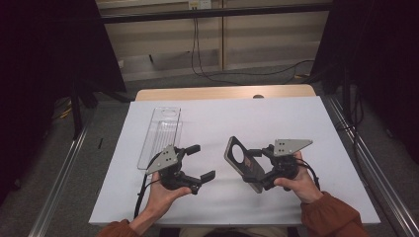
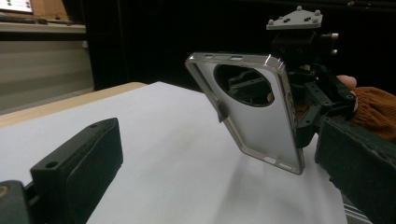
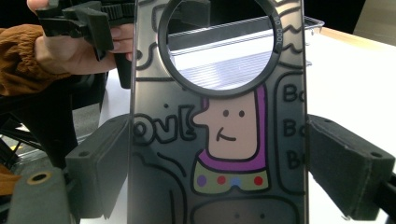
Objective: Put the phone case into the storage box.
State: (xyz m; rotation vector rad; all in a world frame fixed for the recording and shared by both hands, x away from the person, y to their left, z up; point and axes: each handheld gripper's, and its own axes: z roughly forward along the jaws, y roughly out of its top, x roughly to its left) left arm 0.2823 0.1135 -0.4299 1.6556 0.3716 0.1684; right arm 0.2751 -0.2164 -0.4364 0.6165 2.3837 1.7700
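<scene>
**Phone case held up in the right claw**

A smoky translucent phone case (image 1: pixel 243 163) with a large round camera hole and a cartoon figure printed on it is clamped by its long edges between the jaws of the right claw (image 1: pixel 257 167), lifted clear of the white worktop (image 1: pixel 276 123) and tilted. The left claw (image 1: pixel 200 162) is held beside it, just apart, jaws spread wide with nothing between them. Beyond the left claw, a clear ribbed plastic tray (image 1: pixel 160 136) lies flat on the worktop.

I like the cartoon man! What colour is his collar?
Purple, on the phone case, with coloured dots below. Best seen in the right gripper view.
</scene>
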